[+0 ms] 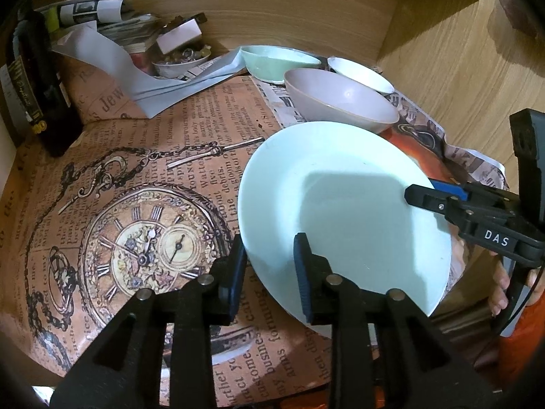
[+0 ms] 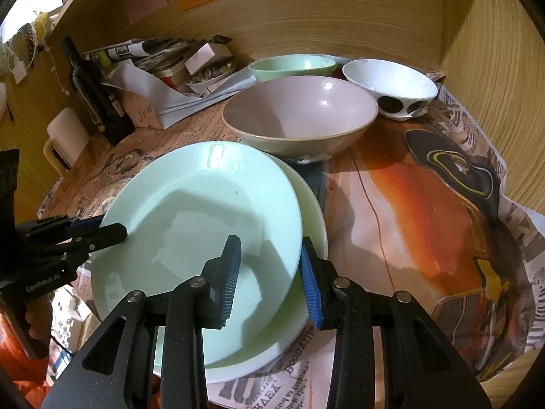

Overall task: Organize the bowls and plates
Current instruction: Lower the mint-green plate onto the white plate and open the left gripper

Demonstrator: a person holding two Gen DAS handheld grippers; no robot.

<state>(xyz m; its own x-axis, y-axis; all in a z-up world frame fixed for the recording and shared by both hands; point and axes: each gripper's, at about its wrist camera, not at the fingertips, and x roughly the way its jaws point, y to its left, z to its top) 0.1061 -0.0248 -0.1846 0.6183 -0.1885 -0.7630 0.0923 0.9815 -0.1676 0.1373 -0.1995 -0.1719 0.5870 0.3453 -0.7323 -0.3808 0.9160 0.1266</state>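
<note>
Reference item: mauve bowl (image 1: 340, 102), upright on the paper-covered desk (image 1: 136, 177). Just in front of it, nearly touching its base, lies a pale green plate (image 1: 340, 204), tilted and resting on a second, paler plate (image 2: 315, 225) that shows along its right edge. The right claw (image 2: 270, 272) is clenched on the green plate's rim at the side away from the bowl's left flank, one finger above the rim and the blue pad below. The left claw (image 1: 269, 269) straddles the opposite rim, but its pads stand released, with printed paper visible in the gap; the rim sits between them without being pressed. Behind the mauve bowl to its left is a green bowl (image 1: 276, 61); behind it to the right is a white bowl with dark spots (image 2: 391, 85). Well to the left of the mauve bowl stands a dark bottle (image 1: 34, 85) beside loose papers (image 1: 102, 44).
</note>
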